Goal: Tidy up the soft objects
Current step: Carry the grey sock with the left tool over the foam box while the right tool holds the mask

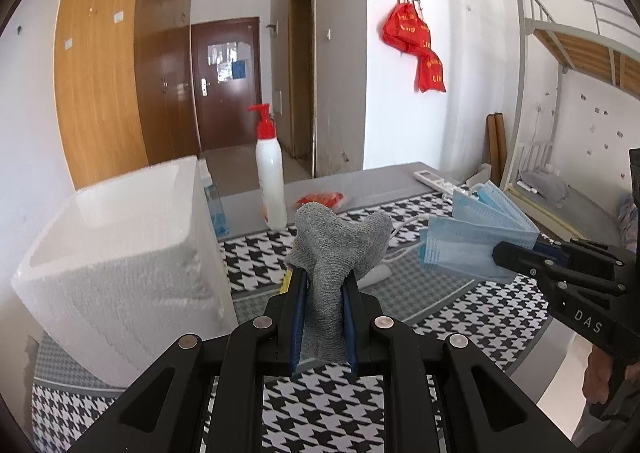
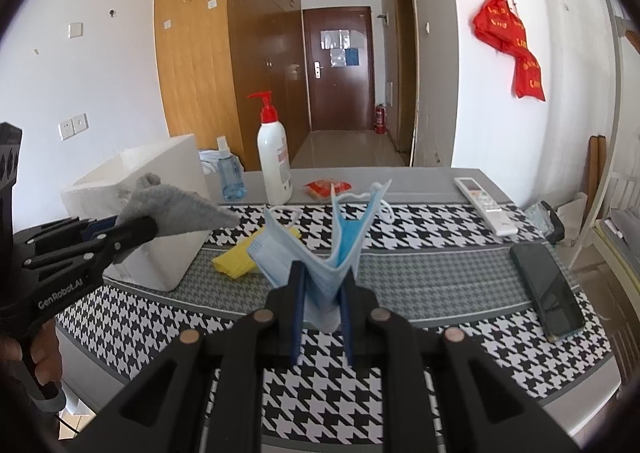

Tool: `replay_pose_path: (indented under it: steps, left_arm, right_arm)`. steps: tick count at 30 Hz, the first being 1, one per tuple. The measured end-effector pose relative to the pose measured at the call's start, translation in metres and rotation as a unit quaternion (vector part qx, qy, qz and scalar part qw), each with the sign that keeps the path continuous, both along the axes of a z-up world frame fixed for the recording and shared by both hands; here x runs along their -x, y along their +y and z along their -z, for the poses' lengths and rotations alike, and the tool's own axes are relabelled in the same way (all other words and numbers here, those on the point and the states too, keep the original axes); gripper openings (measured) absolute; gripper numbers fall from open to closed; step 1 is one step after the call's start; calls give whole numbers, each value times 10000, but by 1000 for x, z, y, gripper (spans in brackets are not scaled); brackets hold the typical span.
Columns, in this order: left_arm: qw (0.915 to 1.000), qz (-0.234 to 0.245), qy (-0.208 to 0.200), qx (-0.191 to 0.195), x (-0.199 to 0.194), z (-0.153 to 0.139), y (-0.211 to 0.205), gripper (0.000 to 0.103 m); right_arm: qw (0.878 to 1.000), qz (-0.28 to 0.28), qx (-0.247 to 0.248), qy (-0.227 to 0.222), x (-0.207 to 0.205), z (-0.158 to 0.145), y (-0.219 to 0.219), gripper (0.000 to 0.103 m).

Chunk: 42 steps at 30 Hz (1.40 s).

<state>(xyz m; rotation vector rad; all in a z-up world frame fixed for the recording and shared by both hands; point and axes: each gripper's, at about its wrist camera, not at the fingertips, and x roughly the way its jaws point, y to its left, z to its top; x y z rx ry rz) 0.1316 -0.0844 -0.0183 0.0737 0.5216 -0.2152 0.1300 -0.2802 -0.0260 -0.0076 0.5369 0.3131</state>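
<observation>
My left gripper (image 1: 324, 273) is shut on a grey knitted cloth (image 1: 340, 241), held up above the houndstooth table runner; from the right wrist view the same cloth (image 2: 180, 209) hangs in front of the white foam box (image 2: 160, 181). My right gripper (image 2: 322, 273) is shut on a bunch of blue face masks (image 2: 332, 237), lifted off the table with ear loops dangling. The masks (image 1: 476, 241) also show at the right of the left wrist view, with the right gripper behind them. A yellow cloth (image 2: 236, 261) lies on the runner beside the box.
A white pump bottle (image 2: 274, 161) with a red top, a small blue spray bottle (image 2: 230, 173) and a red packet (image 2: 326, 187) stand at the back. A remote control (image 2: 484, 209) and a dark phone (image 2: 546, 289) lie at the right. A bunk bed frame (image 1: 560, 53) stands beyond.
</observation>
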Motion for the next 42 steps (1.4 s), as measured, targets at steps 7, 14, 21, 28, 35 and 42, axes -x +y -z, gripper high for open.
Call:
replay_pose_path:
  steps: [7,14,21,28,35,42]
  left_arm:
    - [9998,-14,-186,-29,-1,-13,1,18]
    - [9990,-98,-428,-46,2,-25,6,18]
    - [9983,-218,-535,-28,2,-33,13,18]
    - [9970,-339,-703,4,3,-44,22,18]
    - [9948,-521,-878,65,5,-54,37,18]
    - [9928,-731,-946,63,6,-60,49,18]
  right_arm:
    - [9999,4,-4,-112,1,-9,1,19]
    - [9997,-19,-18,-244,2,-20,3,19]
    - [9994,-86,1,-348,0,-27,10,19]
    - [9987,-173,-15,-479,3,-35,18,19]
    - [9978,-281,-80,-599,1,-45,26,19]
    - [9966,-493,-105,-648,-2,-50,40,19]
